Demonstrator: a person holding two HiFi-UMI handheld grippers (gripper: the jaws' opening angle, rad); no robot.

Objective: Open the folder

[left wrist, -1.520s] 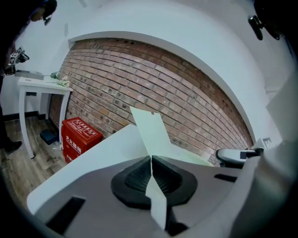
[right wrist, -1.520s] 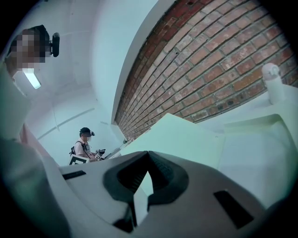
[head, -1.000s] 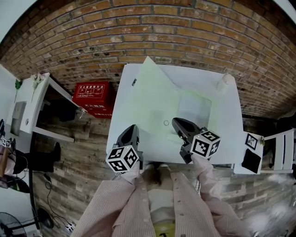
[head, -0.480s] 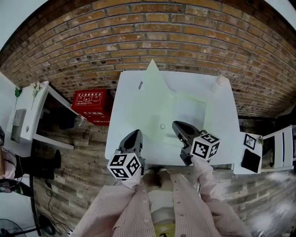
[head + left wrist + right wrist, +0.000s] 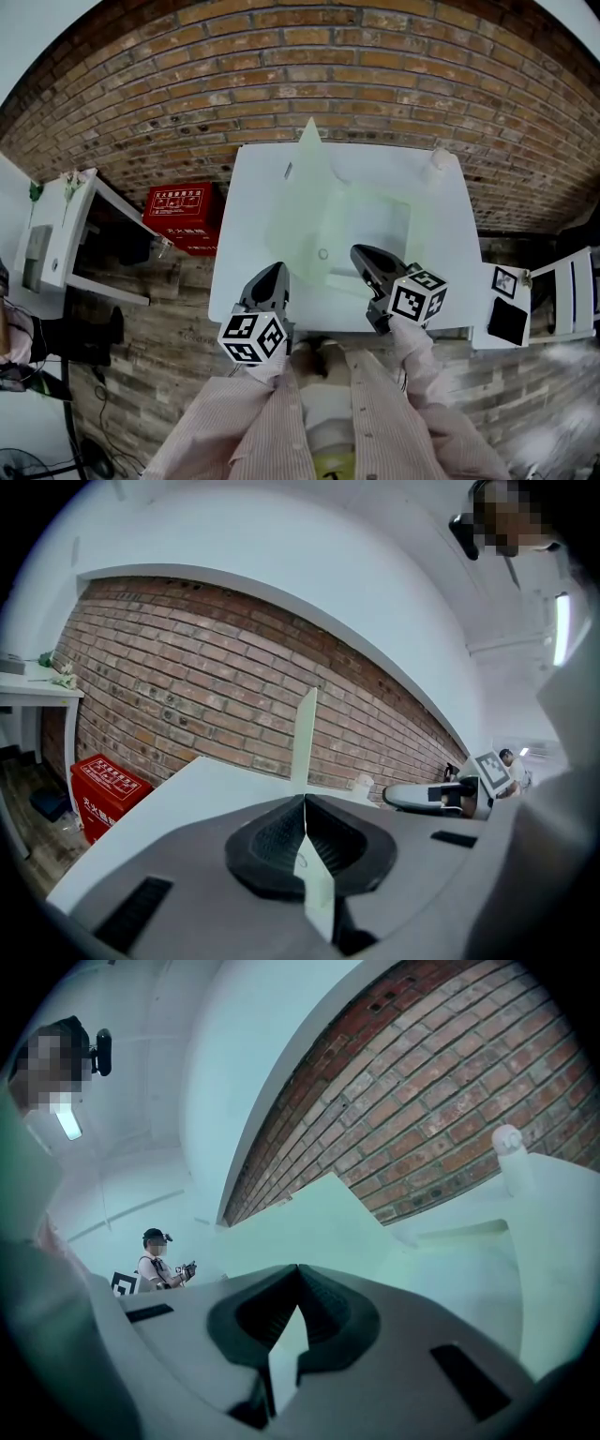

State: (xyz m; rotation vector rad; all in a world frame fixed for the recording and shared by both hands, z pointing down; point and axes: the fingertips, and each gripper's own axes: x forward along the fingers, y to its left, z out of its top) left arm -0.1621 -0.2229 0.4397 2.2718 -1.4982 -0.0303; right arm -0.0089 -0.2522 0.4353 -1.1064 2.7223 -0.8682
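Two clenched grips on the folder (image 5: 384, 220): left claw (image 5: 304, 801) pinches its raised cover (image 5: 305, 187), right claw (image 5: 298, 1271) the other leaf; I'd part them slowly.

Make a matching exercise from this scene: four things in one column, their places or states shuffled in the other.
Things:
1. folder
2. red box
3. white bottle
4. left gripper

Places or states:
A. on the floor beside the table
B. at the table's far right corner
C. jaws shut on the raised cover
D. lying on the table, partly open

Pairs: 1-D, 2-A, 3-B, 4-C.
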